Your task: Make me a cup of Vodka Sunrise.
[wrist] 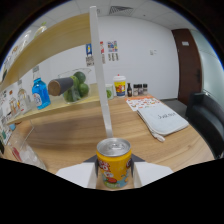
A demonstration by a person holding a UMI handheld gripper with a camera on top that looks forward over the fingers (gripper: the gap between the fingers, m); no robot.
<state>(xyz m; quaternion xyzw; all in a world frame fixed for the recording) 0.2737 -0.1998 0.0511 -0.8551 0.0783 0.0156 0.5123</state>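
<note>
A yellow drink can (114, 164) with a silver top stands upright between my gripper's (114, 176) two fingers, and both fingers (137, 175) press against its sides. The can is lifted clear of the wooden table (75, 137), which lies beyond and below it. On the shelf at the back stand a blue bottle (40, 93), a dark tin (61, 86) lying on its side, and green fruit (79, 85).
A white post (100, 70) rises from the table just beyond the can. A white cloth bag (162, 121) and a printed sheet (142, 103) lie to the right. A white tub (119, 85) and small dark bottles (133, 89) stand near the wall. A black chair (207, 117) is at the far right.
</note>
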